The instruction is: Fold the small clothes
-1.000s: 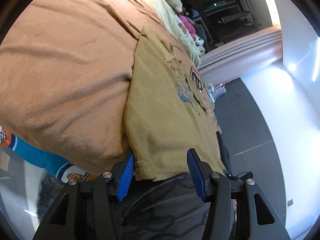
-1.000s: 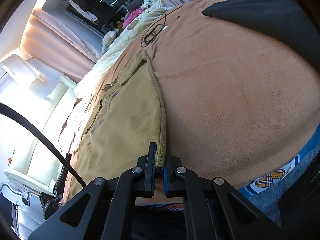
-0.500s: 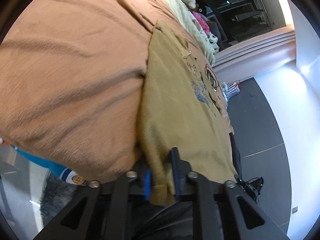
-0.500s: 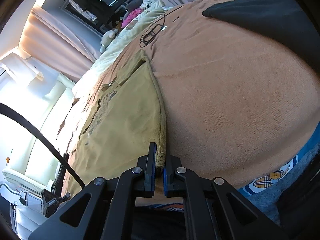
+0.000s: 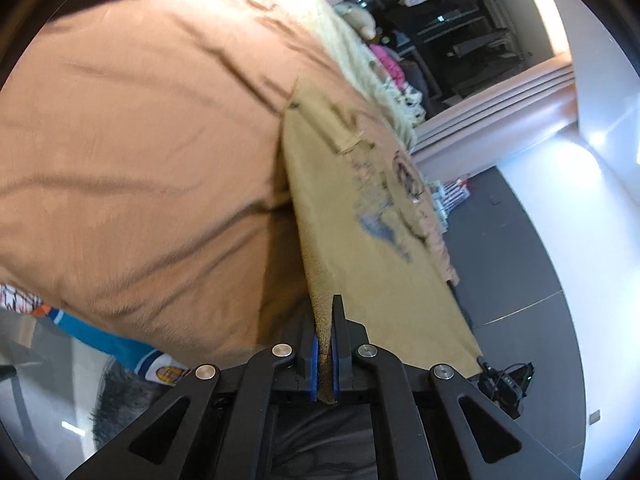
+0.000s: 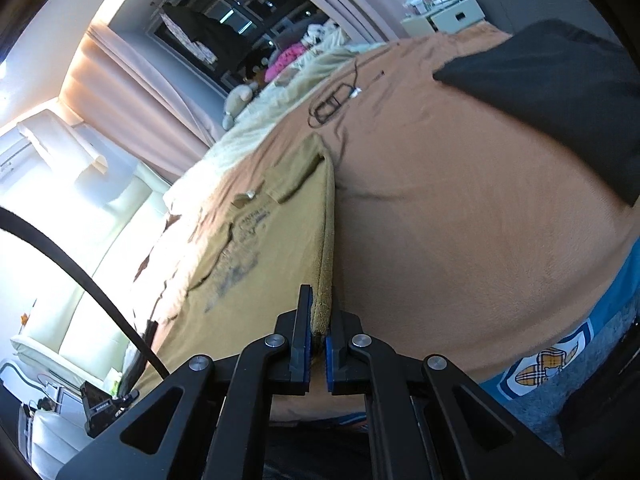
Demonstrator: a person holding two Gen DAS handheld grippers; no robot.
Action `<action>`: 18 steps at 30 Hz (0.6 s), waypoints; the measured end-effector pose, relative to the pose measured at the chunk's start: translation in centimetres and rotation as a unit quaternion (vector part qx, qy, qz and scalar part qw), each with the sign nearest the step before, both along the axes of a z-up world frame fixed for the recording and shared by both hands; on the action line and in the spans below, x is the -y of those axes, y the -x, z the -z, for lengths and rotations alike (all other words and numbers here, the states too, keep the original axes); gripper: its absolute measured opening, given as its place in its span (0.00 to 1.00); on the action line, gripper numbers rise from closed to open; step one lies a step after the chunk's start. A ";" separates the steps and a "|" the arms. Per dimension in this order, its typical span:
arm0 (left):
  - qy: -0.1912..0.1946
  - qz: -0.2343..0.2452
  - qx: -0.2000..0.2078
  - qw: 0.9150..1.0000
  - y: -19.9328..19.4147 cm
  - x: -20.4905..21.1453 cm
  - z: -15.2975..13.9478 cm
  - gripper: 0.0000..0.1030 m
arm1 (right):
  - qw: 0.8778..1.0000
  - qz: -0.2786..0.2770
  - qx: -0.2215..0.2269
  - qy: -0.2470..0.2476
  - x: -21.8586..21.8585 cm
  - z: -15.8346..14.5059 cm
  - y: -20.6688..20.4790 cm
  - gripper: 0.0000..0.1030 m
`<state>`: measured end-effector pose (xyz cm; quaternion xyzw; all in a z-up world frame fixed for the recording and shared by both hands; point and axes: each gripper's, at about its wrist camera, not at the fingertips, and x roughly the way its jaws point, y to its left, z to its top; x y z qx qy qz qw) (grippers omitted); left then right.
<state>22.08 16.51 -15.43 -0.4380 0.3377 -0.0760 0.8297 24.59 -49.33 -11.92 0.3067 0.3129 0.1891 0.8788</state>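
- Left tongs point(image 5: 325, 354) had just been closing and were clamped on one near hem corner of the shirt point(image 5: 360, 216).
- Right tongs point(image 6: 317, 350) pinched the other near corner — fabric bunched between the blue pads point(image 6: 306, 344).
- The shirt lay spread on the blanket point(image 5: 140, 152), printed side up, collar at the far end, its near edge at the bed's edge.
- It looked light, soft and limp — likely to sag between the two grips and drape rather than hold shape.
- Corners at the hem seemed the right hold: the thicker seam should resist slipping, though a thin pinch could pull free if tugged hard.
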 end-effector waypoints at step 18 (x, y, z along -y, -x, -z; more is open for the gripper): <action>0.025 -0.025 0.108 0.994 5.2 -2.4 -9.1 0.03 | 0.999 -0.011 0.030 -0.040 0.4 -2.5 5.6 0.01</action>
